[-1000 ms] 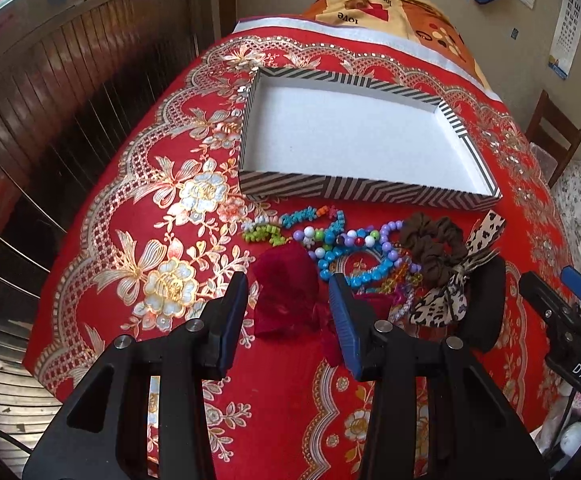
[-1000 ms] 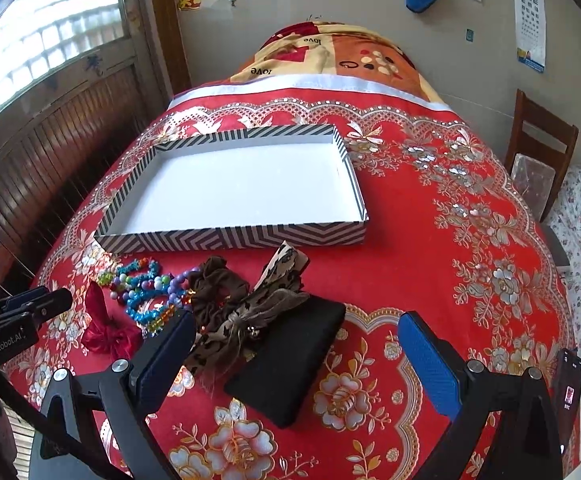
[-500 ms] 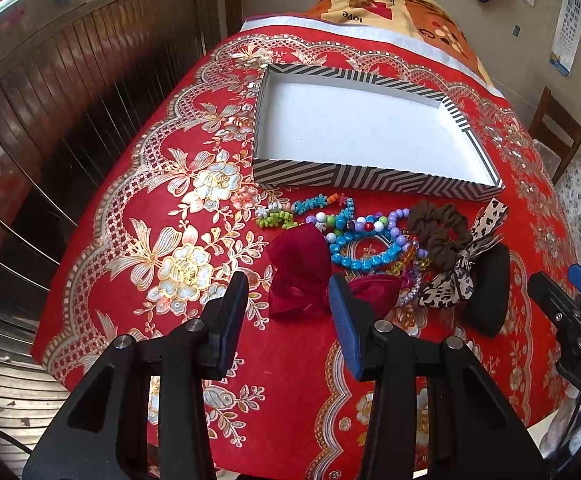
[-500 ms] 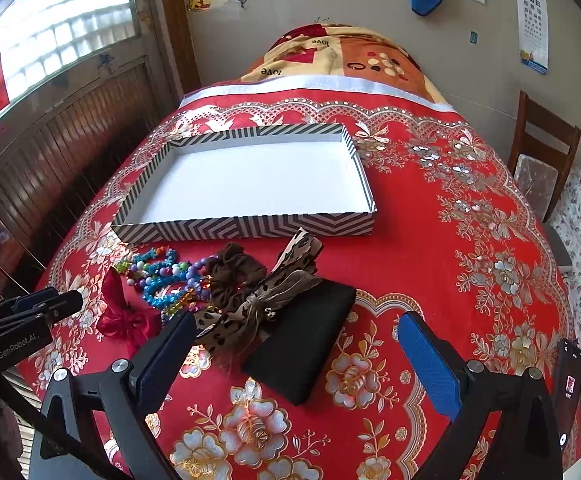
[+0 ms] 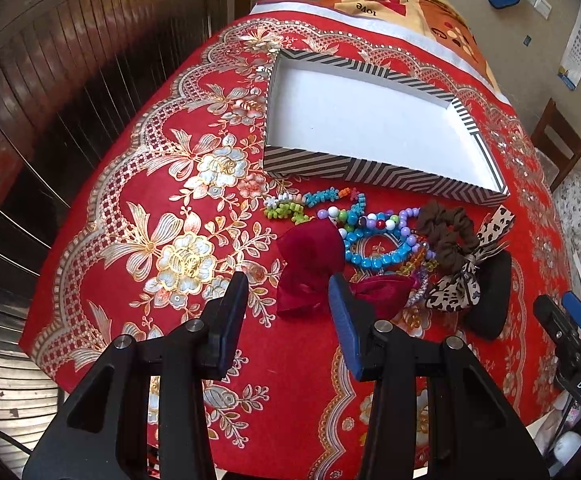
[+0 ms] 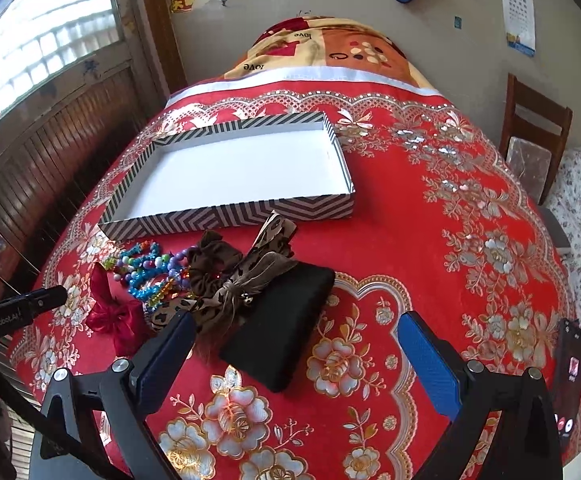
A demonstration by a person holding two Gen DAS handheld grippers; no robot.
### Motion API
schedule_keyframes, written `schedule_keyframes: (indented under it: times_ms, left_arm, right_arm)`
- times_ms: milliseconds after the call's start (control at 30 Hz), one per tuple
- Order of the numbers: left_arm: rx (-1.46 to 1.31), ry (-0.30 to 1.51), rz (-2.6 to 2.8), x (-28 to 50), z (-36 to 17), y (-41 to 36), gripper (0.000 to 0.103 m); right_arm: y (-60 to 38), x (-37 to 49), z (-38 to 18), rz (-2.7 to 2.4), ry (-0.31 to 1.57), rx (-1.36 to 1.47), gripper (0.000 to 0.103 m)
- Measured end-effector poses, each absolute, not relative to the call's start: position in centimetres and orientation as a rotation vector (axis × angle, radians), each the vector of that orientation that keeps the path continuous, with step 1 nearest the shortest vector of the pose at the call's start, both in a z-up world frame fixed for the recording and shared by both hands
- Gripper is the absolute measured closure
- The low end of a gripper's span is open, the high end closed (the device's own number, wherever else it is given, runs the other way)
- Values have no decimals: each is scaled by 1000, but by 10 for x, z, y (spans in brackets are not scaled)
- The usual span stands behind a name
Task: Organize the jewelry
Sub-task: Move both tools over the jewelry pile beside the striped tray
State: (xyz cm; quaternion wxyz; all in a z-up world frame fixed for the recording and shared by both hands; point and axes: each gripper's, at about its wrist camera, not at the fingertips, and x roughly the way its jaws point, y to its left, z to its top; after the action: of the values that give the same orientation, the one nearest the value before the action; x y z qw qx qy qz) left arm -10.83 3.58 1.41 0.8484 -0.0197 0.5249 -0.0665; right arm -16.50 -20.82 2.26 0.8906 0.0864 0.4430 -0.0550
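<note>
1. Our left gripper (image 5: pixel 288 300) hovers above the near edge of the red floral tablecloth (image 5: pixel 138 184), its two fingers parted to a moderate gap with nothing held between them.
2. Our right gripper (image 6: pixel 290 344) stands wide open and empty, with the black pouch (image 6: pixel 280 324) lying on the cloth between its blue pads.
3. Just ahead of our left gripper lies the dark red bow (image 5: pixel 310 268); its right-hand lobe shows beyond the right finger.
4. Beyond the bow we see the heap of jewelry: a blue bead bracelet (image 5: pixel 378 252), a brown scrunchie (image 5: pixel 446 236) and a leopard-print bow (image 5: pixel 466 276), all touching or overlapping.
5. The striped box (image 6: pixel 226 216), white inside, sits past the heap, nearly touching the farthest beads.
6. Writing we can read: "GenRobot.AI" on the left gripper's body in the right wrist view, "DAS" on the right gripper's body in the left wrist view, and "love" on the orange blanket (image 6: pixel 330 52). An eye chart (image 6: pixel 520 4) hangs on the wall.
</note>
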Motion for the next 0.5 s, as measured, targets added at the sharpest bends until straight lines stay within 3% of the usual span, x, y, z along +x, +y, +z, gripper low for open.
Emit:
schedule_keyframes:
  times_ms: [500]
  left_arm:
    - [-41, 1135, -167, -109, 6, 22, 62]
  right_arm:
    - [-205, -162, 24, -93, 914, 179, 3]
